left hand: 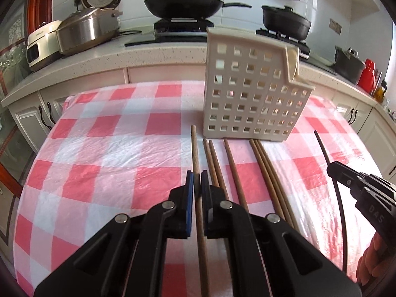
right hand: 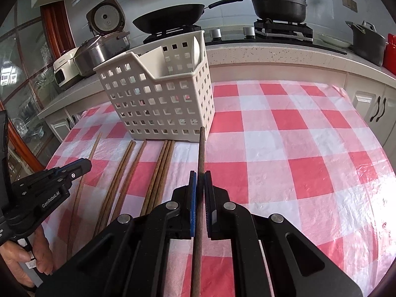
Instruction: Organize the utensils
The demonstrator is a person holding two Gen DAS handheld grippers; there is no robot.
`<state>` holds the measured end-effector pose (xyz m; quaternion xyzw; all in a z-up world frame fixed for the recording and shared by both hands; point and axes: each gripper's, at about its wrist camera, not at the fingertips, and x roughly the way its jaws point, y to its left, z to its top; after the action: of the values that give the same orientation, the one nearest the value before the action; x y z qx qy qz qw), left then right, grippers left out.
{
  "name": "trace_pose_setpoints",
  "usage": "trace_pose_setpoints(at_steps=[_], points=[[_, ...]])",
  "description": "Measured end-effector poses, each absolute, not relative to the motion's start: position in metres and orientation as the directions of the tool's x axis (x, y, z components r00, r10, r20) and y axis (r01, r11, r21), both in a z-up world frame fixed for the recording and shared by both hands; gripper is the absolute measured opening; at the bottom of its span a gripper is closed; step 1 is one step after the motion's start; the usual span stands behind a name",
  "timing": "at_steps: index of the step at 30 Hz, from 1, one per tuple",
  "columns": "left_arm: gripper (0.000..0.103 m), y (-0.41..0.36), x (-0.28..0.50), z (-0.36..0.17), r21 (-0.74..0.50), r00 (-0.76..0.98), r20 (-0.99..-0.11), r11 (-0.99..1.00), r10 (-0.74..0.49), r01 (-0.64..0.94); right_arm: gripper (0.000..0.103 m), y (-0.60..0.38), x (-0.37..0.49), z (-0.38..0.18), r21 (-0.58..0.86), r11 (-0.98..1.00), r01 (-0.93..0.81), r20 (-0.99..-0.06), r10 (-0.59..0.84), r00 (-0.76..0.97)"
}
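My left gripper (left hand: 197, 176) is shut on a brown wooden chopstick (left hand: 194, 148) that points toward the white perforated utensil basket (left hand: 250, 99). My right gripper (right hand: 200, 177) is shut on another brown chopstick (right hand: 201, 148), its tip just in front of the basket (right hand: 160, 96). In the left wrist view the right gripper (left hand: 330, 169) shows at the right edge with its chopstick (left hand: 321, 146) sticking out. In the right wrist view the left gripper (right hand: 85, 167) shows at the left edge with its chopstick (right hand: 95, 143). Several more chopsticks (left hand: 262, 163) (right hand: 158, 173) lie on the checked cloth between the two grippers.
The red-and-white checked tablecloth (right hand: 284, 148) covers the table. Behind it runs a counter (left hand: 148, 54) with a wok (left hand: 183, 6), a black pot (right hand: 279, 3), a rice cooker (left hand: 89, 27) and a red bottle (left hand: 368, 74). A hand (right hand: 19, 259) shows low left.
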<state>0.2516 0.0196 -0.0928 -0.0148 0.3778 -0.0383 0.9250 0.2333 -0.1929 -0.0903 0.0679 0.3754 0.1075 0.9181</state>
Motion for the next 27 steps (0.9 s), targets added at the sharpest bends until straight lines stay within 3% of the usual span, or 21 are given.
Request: trace_pose_setpoints(at_steps=[13, 27], points=[[0.006, 0.02, 0.184, -0.034, -0.045, 0.853, -0.508, 0.993, -0.115, 0.107, 0.008, -0.205, 0.193, -0.044, 0.192, 0.969, -0.159, -0.57, 0.241, 0.785], [0.006, 0.022, 0.124, -0.008, -0.024, 0.908, -0.404, 0.994, -0.111, 0.111, 0.007, -0.205, 0.136, -0.004, 0.119, 0.973, -0.198, -0.453, 0.231, 0.861]])
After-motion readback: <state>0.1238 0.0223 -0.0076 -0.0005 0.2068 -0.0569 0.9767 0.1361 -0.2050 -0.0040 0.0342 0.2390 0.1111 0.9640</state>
